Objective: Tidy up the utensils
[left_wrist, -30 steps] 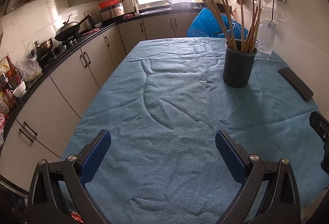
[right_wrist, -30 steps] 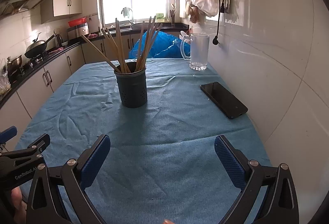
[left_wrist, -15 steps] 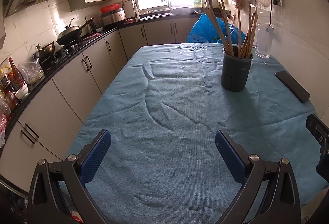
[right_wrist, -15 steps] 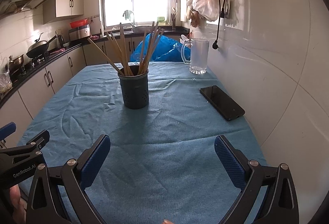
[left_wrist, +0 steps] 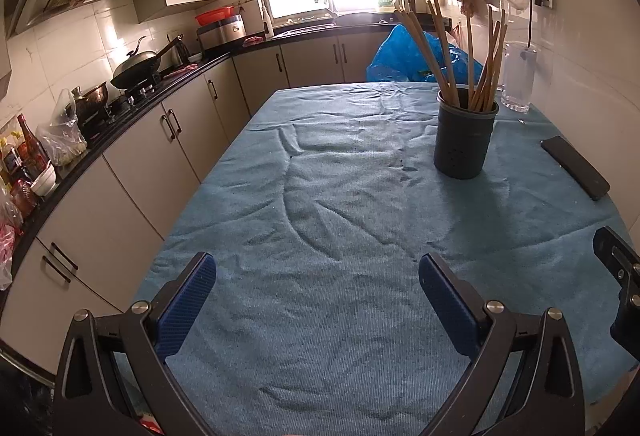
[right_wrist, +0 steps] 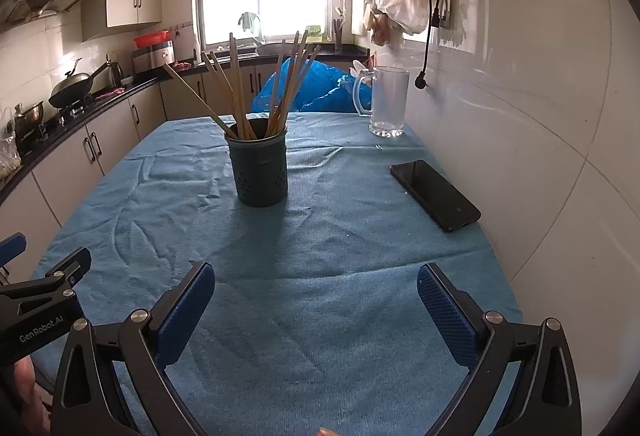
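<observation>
The chopsticks (right_wrist: pixel 256 96) stand fanned out in a dark perforated holder (right_wrist: pixel 260 172), upright on the blue cloth (left_wrist: pixel 320 236) covering the surface, toward its far right side. No loose utensil shows on the cloth, so the sorting looks largely done, as far as can be judged. The left tongs (left_wrist: pixel 318 300) and the right tongs (right_wrist: pixel 316 304) are both spread wide and hold nothing, hovering over the near edge, well apart from the holder. A black phone (right_wrist: pixel 434 194) lies flat near the right wall, and a clear glass jug (right_wrist: pixel 386 102) stands beyond it, out of the working area.
</observation>
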Demonstrator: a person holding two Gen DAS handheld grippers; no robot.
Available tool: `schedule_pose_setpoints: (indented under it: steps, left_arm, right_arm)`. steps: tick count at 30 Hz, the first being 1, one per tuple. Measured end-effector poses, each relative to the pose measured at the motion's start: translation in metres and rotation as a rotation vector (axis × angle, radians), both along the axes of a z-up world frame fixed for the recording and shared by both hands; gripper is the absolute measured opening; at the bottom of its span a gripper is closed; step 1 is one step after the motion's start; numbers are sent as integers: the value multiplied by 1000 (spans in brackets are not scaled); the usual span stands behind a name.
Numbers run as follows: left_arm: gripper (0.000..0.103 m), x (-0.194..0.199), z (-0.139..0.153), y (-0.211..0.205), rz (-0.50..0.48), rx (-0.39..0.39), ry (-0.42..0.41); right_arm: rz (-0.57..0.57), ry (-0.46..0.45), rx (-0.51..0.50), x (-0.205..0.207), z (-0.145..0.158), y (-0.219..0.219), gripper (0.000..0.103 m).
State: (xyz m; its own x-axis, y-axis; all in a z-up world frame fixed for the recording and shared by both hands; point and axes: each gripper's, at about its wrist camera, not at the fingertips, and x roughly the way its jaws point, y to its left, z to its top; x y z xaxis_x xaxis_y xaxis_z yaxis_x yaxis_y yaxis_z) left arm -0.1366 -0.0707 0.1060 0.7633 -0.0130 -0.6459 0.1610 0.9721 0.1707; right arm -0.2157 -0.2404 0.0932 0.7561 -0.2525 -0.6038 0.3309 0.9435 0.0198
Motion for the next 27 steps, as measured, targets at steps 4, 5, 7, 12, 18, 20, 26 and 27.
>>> schedule_pose_setpoints:
  steps: [4,5,7,12,18,20,26,27]
  left_arm:
    - [101,2,0,-1,-1,5,1]
    - [101,3,0,-2,0,7,1]
    - [101,3,0,-2,1,9,2]
    - [101,5,-1,-3,3,10,3]
    - [101,5,-1,-3,1,10,5]
    - [101,6,-1,-3,2,13,6]
    - [101,19,-5,0,39,39,20]
    - [101,26,-8,3,44,40,33]
  right_arm:
    - [3,8,3,3,-2,0,103]
    - [4,9,3,4,-3,0,103]
    - [7,11,3,5,-3,0,103]
    - [10,14,3,7,-3,0,103]
    - [10,17,3,8,-4,-1,103]
    - [11,18,5,9,-4,-1,103]
    - [17,29,19,14,-7,-6,103]
    - [21,37,33,17,-9,-11,103]
